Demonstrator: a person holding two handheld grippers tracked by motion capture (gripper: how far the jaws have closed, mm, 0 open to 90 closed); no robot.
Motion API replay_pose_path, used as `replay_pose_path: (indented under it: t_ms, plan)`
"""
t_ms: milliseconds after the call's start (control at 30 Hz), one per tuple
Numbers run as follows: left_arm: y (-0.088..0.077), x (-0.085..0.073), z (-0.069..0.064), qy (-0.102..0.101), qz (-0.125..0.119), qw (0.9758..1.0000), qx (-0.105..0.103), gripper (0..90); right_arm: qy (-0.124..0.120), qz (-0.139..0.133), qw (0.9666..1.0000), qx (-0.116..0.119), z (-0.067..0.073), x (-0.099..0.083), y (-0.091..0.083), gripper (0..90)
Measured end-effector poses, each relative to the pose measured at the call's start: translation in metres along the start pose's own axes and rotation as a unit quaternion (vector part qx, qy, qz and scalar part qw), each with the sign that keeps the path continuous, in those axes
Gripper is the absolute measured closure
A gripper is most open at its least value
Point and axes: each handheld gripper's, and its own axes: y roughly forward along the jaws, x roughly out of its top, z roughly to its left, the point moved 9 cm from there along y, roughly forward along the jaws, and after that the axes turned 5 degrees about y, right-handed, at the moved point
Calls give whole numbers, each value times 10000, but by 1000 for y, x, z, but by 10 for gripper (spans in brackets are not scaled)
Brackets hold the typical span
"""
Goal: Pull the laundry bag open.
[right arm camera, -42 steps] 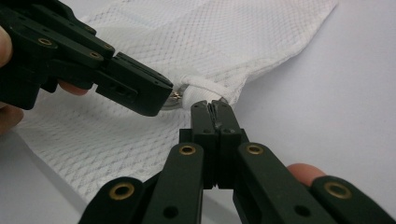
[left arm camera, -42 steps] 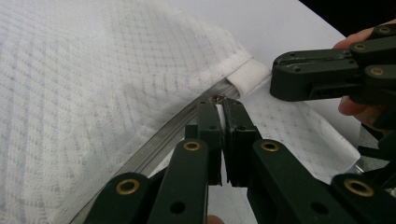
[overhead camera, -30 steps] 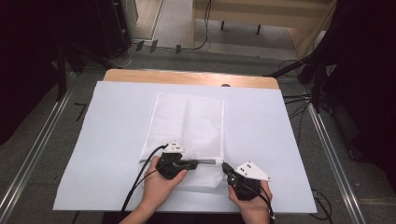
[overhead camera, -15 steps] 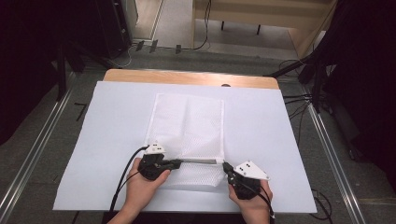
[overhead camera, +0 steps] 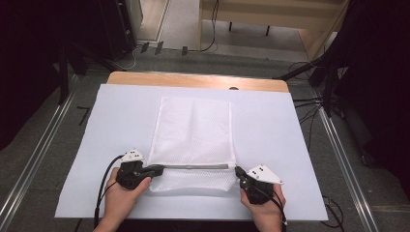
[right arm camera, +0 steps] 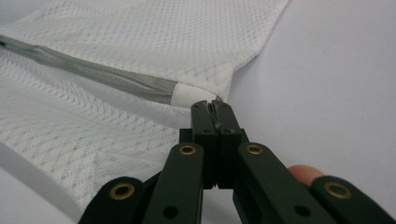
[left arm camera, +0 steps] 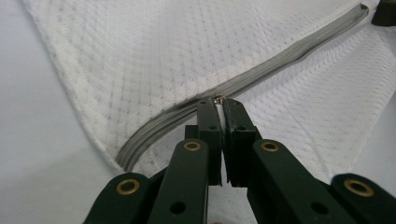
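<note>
Zipper pull has slid left along the mesh bag [overhead camera: 192, 140], low in the frame's centre on the table [overhead camera: 270, 116].
Left claw [left arm camera: 219, 100] stays clamped on the pull [left arm camera: 218, 98] at the zipper [overhead camera: 196, 166]; right claw [right arm camera: 213, 106] pinches the bag's corner. Likely nearly unzipped. No readable writing.

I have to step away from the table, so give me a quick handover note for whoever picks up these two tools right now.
Left tool: shut on the zipper pull, at the left end of the grey zipper.
Right tool: shut on the mesh bag at its right edge, by the zipper's white end tab.
The bag lies flat on the white sheet, zipper near the person.
Done: both grips are set and the zipper is pulled taut. Whether it is open or closed cannot be told.
Left: probably finish the zipper run, then release both.
</note>
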Motion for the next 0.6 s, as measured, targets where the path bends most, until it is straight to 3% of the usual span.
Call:
replay_pose_path:
  t_ms: [200,400,600]
  plan:
    - [-12,-3,9,10,-14,9999,142,880,32,12,10000,-70,-5,-1,0,900]
    - [-19,-9,16,-51,1,9999,157,880,91,-2,9999,-116,-12,0,-1,900]
    - [-26,-10,23,-149,-145,9995,231,880,20,14,9999,-138,-12,-1,0,900]
